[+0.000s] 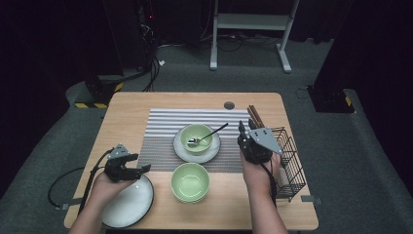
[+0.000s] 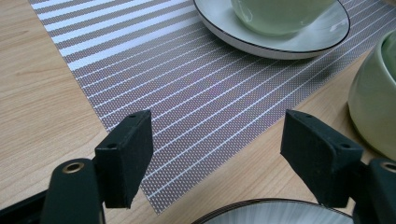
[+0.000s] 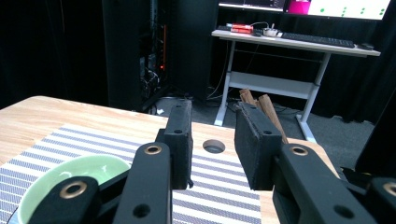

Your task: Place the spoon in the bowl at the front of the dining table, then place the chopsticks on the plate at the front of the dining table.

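Observation:
A green bowl (image 1: 196,136) stands on a white plate (image 1: 181,150) on the striped placemat (image 1: 160,126), with a metal spoon (image 1: 210,133) resting in it. A second green bowl (image 1: 190,182) sits nearer the front edge. My left gripper (image 1: 139,169) hovers over a grey plate (image 1: 131,204) at the front left; its jaws (image 2: 217,135) stand wide apart with nothing between them. My right gripper (image 1: 246,129) is raised to the right of the bowl with the spoon, pointing away from me. It is open by a narrow gap (image 3: 212,135), and nothing is in it.
A black wire basket (image 1: 292,161) stands at the table's right edge, just right of my right hand, with brown chopsticks (image 1: 254,116) sticking up behind it. A round hole (image 1: 229,105) is in the tabletop at the back. Beyond the table stands a desk frame (image 1: 251,22).

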Action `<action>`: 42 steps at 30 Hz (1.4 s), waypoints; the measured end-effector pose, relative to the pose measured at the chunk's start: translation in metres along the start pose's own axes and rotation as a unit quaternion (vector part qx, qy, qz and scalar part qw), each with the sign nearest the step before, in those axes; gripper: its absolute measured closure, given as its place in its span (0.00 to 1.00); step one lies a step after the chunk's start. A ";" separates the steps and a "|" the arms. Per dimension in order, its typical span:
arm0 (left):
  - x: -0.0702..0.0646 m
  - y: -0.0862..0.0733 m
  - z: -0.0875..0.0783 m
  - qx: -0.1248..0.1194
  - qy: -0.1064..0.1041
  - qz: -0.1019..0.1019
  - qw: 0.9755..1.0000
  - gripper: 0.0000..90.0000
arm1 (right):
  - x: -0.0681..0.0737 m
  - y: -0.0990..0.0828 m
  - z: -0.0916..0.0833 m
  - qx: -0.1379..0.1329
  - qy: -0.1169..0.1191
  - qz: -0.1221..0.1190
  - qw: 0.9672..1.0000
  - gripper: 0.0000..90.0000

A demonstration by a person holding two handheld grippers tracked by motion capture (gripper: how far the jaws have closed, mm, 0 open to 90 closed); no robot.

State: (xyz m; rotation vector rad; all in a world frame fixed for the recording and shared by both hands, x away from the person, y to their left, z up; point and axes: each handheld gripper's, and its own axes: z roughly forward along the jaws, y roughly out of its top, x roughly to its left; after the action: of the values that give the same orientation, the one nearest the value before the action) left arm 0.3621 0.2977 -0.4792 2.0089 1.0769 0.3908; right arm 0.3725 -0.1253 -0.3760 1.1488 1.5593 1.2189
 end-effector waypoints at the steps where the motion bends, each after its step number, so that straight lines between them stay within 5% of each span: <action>1: 0.000 0.000 0.000 -0.001 0.000 0.000 1.000 0.29 | 0.000 0.000 0.000 -0.001 -0.001 -0.001 1.000 0.74; 26: 0.003 0.001 -0.005 -0.012 -0.007 0.000 1.000 0.29 | -0.017 0.005 0.032 0.028 -0.046 0.004 0.999 0.70; 42: -0.003 0.003 -0.004 -0.008 -0.004 0.006 1.000 0.29 | -0.020 0.003 0.046 0.051 -0.045 -0.008 0.998 0.75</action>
State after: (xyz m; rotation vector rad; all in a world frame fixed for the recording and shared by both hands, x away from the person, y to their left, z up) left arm 0.3591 0.2966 -0.4742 2.0028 1.0545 0.3952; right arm 0.4216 -0.1339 -0.3805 1.2376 1.5747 1.0715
